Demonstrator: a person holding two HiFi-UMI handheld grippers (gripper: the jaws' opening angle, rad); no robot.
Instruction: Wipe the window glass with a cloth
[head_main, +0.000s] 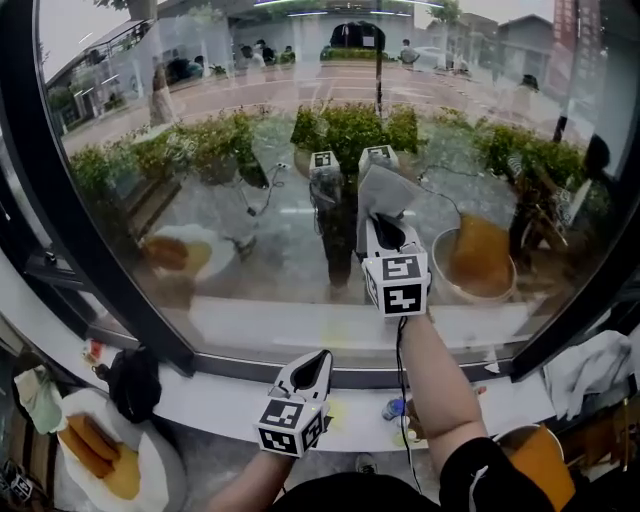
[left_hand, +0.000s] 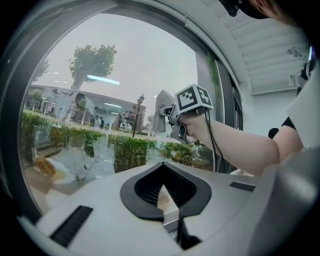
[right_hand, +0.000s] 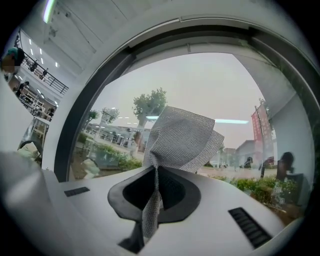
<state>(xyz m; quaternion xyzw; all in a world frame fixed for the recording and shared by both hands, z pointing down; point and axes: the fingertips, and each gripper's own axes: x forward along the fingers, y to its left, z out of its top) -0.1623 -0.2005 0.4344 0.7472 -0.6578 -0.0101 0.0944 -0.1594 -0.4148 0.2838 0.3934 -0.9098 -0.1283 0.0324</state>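
The window glass (head_main: 300, 150) fills the head view. My right gripper (head_main: 388, 232) is raised to the pane and shut on a grey mesh cloth (head_main: 385, 193), which fans out above the jaws against the glass. In the right gripper view the cloth (right_hand: 182, 137) spreads wide above the gripper (right_hand: 156, 172), and a strip of it hangs down between the jaws. My left gripper (head_main: 318, 362) hangs lower, over the sill, shut with nothing in it. From the left gripper view, past its jaws (left_hand: 167, 192), I see the right gripper's marker cube (left_hand: 192, 98) and the cloth (left_hand: 162, 112).
A black window frame (head_main: 60, 200) curves down the left, and a white sill (head_main: 220, 395) runs beneath the glass. A plate of food (head_main: 105, 450) and a black object (head_main: 133, 380) lie at lower left. At right are a white cloth (head_main: 600, 365) and an orange bowl (head_main: 535, 455).
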